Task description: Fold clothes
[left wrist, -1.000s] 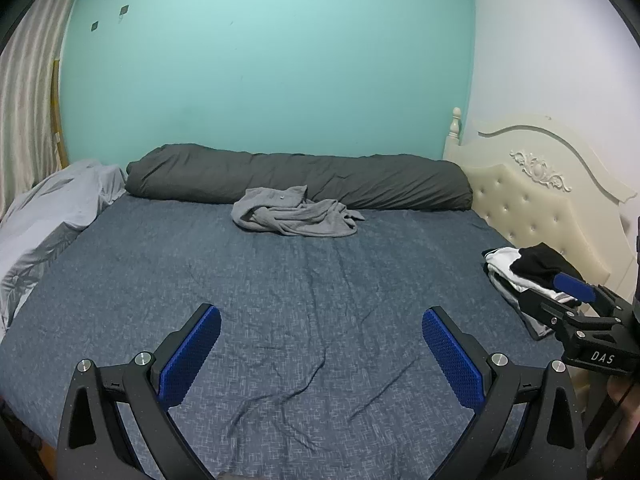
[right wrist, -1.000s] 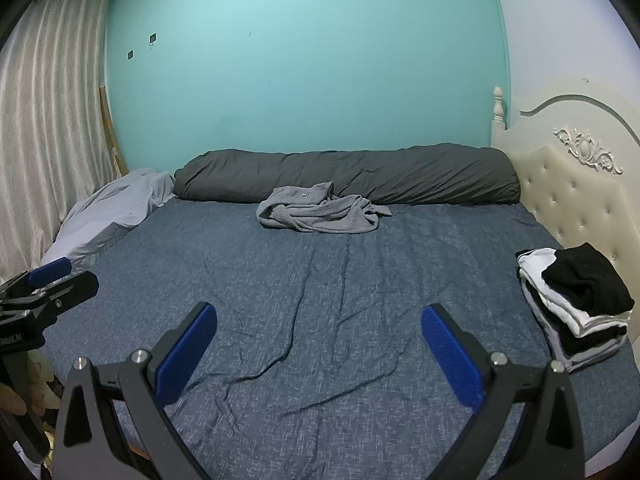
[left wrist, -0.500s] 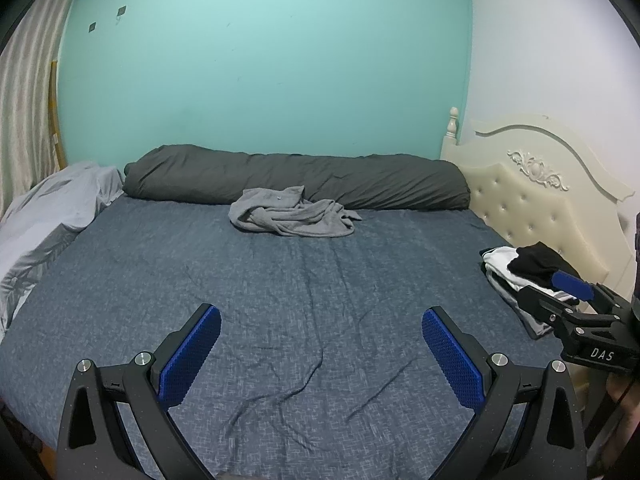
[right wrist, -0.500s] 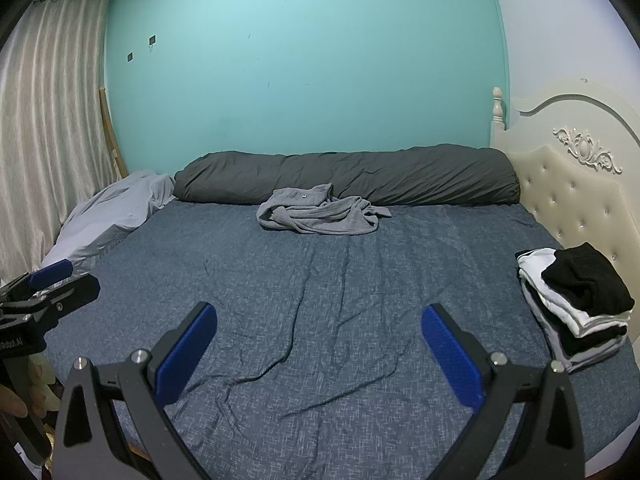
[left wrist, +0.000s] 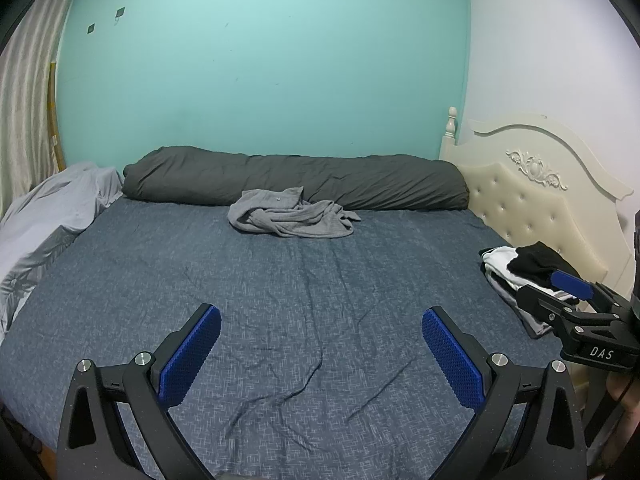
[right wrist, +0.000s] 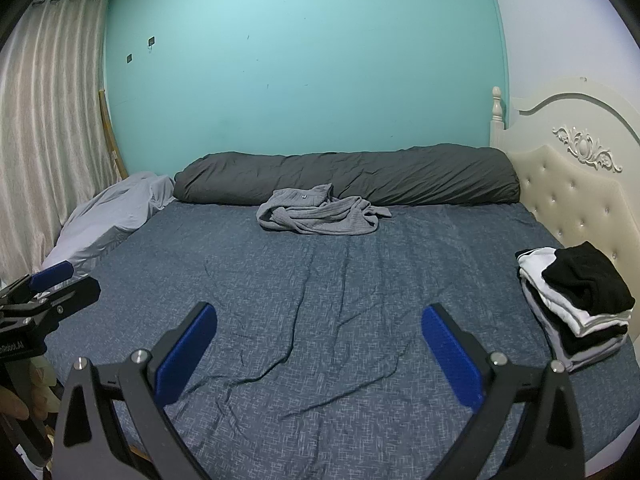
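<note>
A crumpled grey garment (left wrist: 292, 218) (right wrist: 320, 216) lies at the far side of the blue bed sheet (left wrist: 280, 300) (right wrist: 360, 280), against a dark grey rolled duvet (left wrist: 296, 178) (right wrist: 348, 178). A stack of folded black and white clothes (left wrist: 520, 276) (right wrist: 580, 304) sits at the bed's right edge. My left gripper (left wrist: 320, 348) hovers open over the near part of the bed, holding nothing. My right gripper (right wrist: 320, 348) is likewise open and empty. Each gripper shows at the edge of the other's view.
A cream tufted headboard (left wrist: 536, 200) (right wrist: 580, 184) runs along the right side. A light grey sheet (left wrist: 44, 224) (right wrist: 108, 220) is bunched at the far left, by a striped curtain (right wrist: 48, 140). A turquoise wall (left wrist: 260, 60) stands behind the bed.
Both views have shifted only slightly; the grippers stay open over the near bed and the clothes have not moved.
</note>
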Demonstrator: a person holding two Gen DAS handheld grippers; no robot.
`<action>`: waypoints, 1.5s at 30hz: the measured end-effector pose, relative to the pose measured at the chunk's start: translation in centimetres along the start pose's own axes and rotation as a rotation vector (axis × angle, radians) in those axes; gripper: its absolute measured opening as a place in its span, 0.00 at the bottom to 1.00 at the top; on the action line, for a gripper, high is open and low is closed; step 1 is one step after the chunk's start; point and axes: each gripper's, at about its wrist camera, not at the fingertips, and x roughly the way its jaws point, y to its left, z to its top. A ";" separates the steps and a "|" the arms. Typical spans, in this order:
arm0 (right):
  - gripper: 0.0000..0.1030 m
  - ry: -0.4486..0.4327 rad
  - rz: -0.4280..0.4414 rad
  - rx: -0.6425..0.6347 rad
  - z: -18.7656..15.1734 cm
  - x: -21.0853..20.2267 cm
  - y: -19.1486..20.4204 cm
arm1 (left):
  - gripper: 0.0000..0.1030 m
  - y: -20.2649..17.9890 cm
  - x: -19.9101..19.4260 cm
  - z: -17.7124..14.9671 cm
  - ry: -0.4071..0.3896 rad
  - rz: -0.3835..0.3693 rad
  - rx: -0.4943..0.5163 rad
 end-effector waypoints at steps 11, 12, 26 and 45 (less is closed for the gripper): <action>1.00 0.000 -0.001 0.005 0.2 0.2 0.0 | 1.00 0.1 0.1 0.1 -0.003 0.002 0.003; 1.00 0.000 -0.001 0.006 0.2 0.2 -0.1 | 1.00 0.1 0.1 0.1 -0.003 0.002 0.002; 1.00 -0.003 -0.002 0.009 0.1 0.3 -0.1 | 1.00 0.0 0.0 -0.1 -0.001 -0.003 -0.001; 1.00 0.072 0.018 0.037 0.1 5.8 -1.6 | 1.00 2.5 5.9 0.6 0.040 0.020 -0.023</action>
